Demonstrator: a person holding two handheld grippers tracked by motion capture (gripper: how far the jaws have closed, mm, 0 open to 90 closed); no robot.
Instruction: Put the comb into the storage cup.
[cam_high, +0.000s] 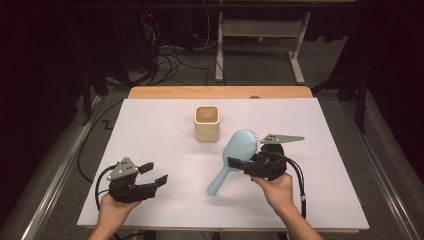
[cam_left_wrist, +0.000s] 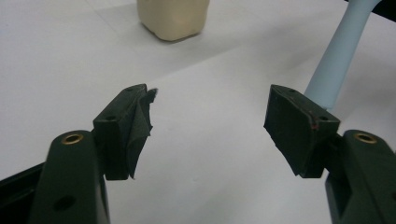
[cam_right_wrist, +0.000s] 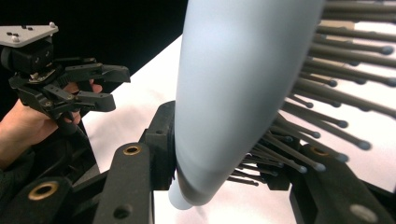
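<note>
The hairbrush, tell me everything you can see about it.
The hairbrush is pale blue, smooth like plastic, with an oval head, dark ball-tipped bristles and a tapering handle. The right gripper is shut on its head, one of the jaws on the smooth back, the other among the bristles. Its handle slants down toward the white table.

Dark room, cables on floor

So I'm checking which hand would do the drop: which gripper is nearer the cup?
Right. The right gripper, shut on the hairbrush, sits just right of and nearer than the cup; the open left gripper is farther off, at the table's near left.
</note>
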